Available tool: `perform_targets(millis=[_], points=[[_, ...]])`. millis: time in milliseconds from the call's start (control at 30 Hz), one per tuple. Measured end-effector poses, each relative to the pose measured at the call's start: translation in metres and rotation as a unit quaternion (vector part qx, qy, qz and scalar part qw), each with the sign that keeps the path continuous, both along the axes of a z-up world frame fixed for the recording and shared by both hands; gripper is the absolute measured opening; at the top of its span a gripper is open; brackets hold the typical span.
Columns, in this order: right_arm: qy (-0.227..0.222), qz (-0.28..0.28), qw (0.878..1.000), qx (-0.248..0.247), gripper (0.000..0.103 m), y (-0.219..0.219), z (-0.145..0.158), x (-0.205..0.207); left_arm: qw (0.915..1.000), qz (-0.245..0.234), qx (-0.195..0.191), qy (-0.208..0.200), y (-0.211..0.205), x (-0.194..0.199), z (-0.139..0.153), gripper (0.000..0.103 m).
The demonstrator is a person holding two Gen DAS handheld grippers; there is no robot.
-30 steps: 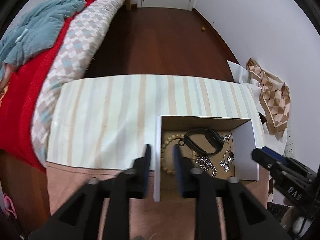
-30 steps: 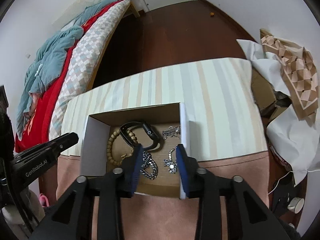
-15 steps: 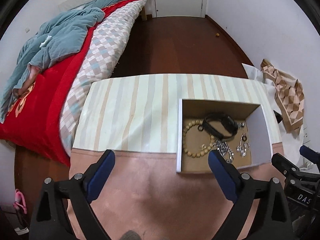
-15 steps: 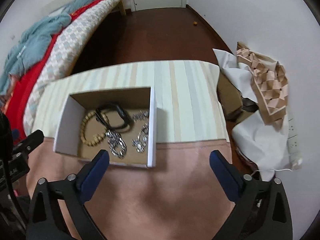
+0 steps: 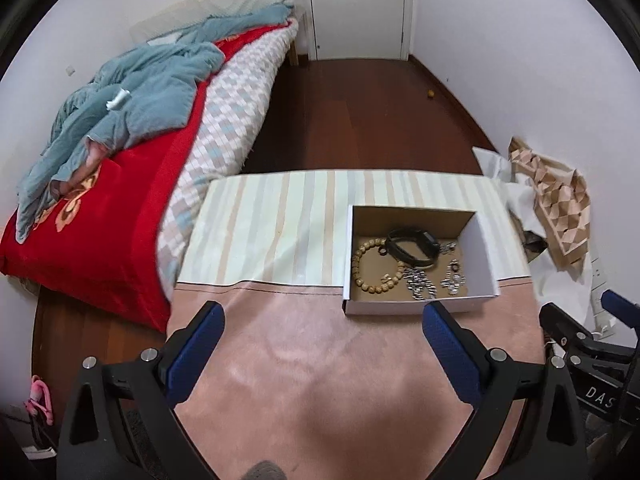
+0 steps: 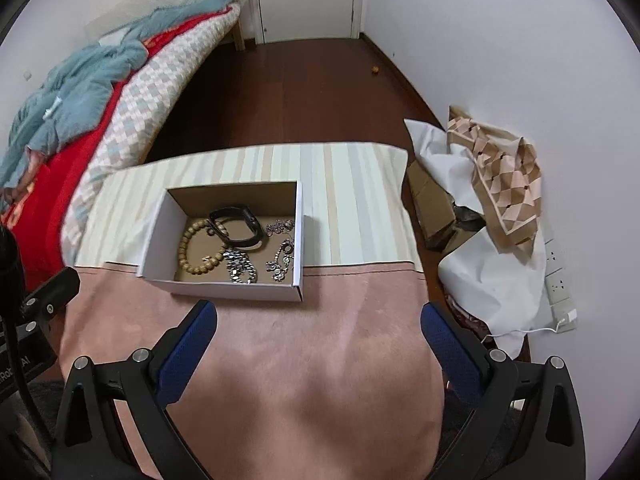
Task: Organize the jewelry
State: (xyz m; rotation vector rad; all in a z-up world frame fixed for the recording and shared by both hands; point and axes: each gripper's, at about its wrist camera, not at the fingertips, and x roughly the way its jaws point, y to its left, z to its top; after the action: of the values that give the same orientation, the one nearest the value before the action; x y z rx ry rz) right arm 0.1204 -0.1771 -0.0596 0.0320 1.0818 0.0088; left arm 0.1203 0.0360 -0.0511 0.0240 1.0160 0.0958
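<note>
- Left wrist view: the left tongs (image 5: 322,318) stand spread wide, still opening a touch, with only the pink tabletop (image 5: 320,360) between the blue pads (image 5: 196,352); nothing is held.
- A white cardboard box (image 5: 486,256) sits ahead and to the right of these tongs, on the seam where the pink cover meets the striped cloth (image 5: 280,224).
- Inside the box lie a wooden bead bracelet (image 5: 374,266) on the left, a black band (image 5: 414,246) toward the back, a silver chain (image 5: 420,284) at the front, and small silver pieces (image 5: 454,278) to the right.
- The right tongs (image 5: 592,332) show at the right edge, clear of the box.
- A bed with a red blanket (image 5: 92,240) and blue cover (image 5: 132,108) lies to the left; the wooden floor (image 5: 360,120) runs back to a white door (image 5: 360,8).
- Right wrist view: the right tongs (image 6: 320,318) are fully spread and empty, over the pink tabletop (image 6: 320,360).
- The box (image 6: 160,232) sits just ahead and to the left, open-topped, apart from the pads (image 6: 188,352).
- In it are the bead bracelet (image 6: 192,252), black band (image 6: 236,228), silver chain (image 6: 240,266) and silver pieces (image 6: 282,254).
- The left tongs (image 6: 48,296) appear at the left edge.
- Crumpled white paper (image 6: 492,280) and a patterned cloth (image 6: 500,176) lie by the wall on the right.
</note>
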Motion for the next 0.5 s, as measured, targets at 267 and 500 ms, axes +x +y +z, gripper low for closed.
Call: perform_targets(millis=[267, 500], points=[[-0.058, -0.002, 0.998, 0.008, 0.103, -0.009, 0.077, -0.059, 0.9991, -0.005, -0.005, -0.043, -0.004, -0.049, 0.063, 0.101], [-0.104, 0.005, 0.995, 0.008, 0.103, -0.009, 0.136, -0.101, 0.9983, -0.011, -0.015, -0.055, -0.008, -0.08, 0.096, 0.101]])
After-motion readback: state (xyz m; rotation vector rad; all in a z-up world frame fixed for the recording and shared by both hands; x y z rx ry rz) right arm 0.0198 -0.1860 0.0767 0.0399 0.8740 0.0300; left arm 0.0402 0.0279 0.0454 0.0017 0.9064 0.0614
